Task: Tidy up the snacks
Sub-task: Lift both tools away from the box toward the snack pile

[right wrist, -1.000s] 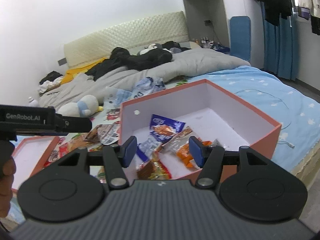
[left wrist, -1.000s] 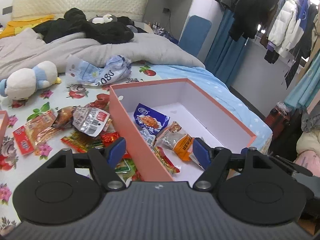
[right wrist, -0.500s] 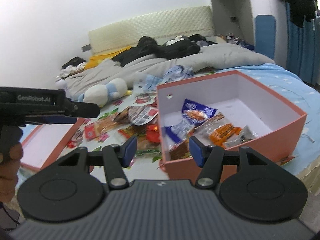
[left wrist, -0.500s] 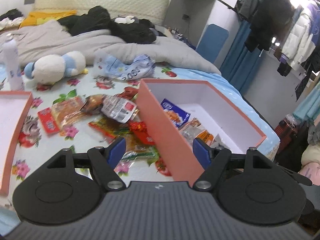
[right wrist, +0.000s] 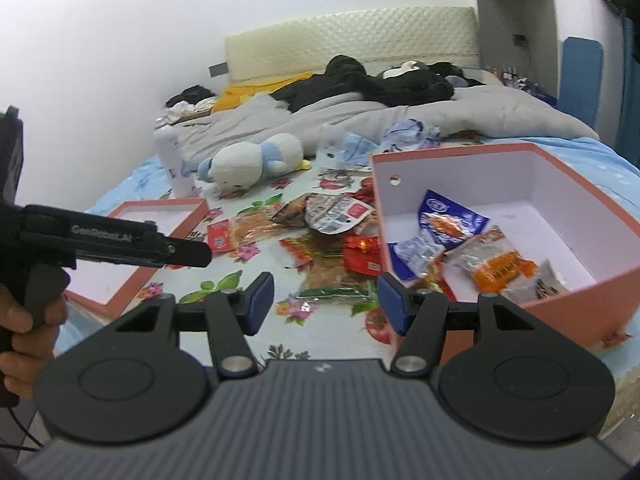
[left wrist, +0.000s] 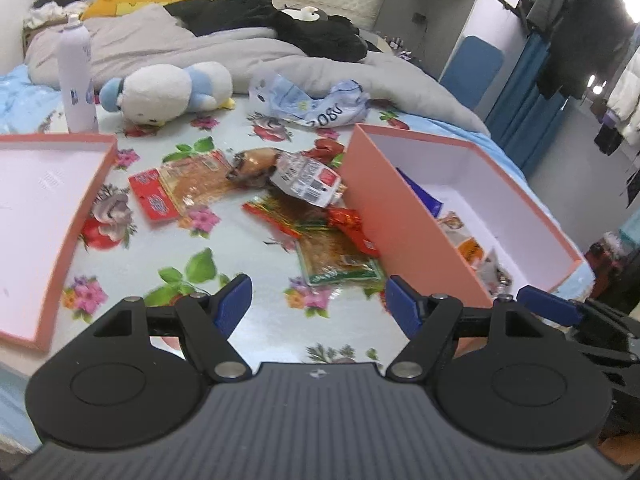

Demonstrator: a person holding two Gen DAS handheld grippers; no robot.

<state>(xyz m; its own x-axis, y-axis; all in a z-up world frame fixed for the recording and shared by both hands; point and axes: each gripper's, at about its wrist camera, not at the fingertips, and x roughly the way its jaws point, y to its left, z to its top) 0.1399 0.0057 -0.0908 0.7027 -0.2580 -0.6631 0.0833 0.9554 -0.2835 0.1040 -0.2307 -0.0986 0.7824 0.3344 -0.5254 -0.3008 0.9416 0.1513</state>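
Note:
Several snack packets lie loose on the floral bedsheet, just left of an open pink box that holds a few more packets. My left gripper hangs open above the sheet, with nothing between its blue pads, near a green-edged packet. In the right wrist view my right gripper is also open and empty, over the same green-edged packet beside the box's near corner. The left gripper's body and the hand holding it show at the left there.
The pink box lid lies at the left. A white spray bottle, a plush penguin and a crumpled blue-white bag sit farther up the bed, before a grey duvet and black clothes. Hanging coats stand beyond the bed at right.
Both views have swung left, away from the box and toward the loose packets and the lid. The left gripper has dropped closer to the sheet. Neither gripper's opening has changed.

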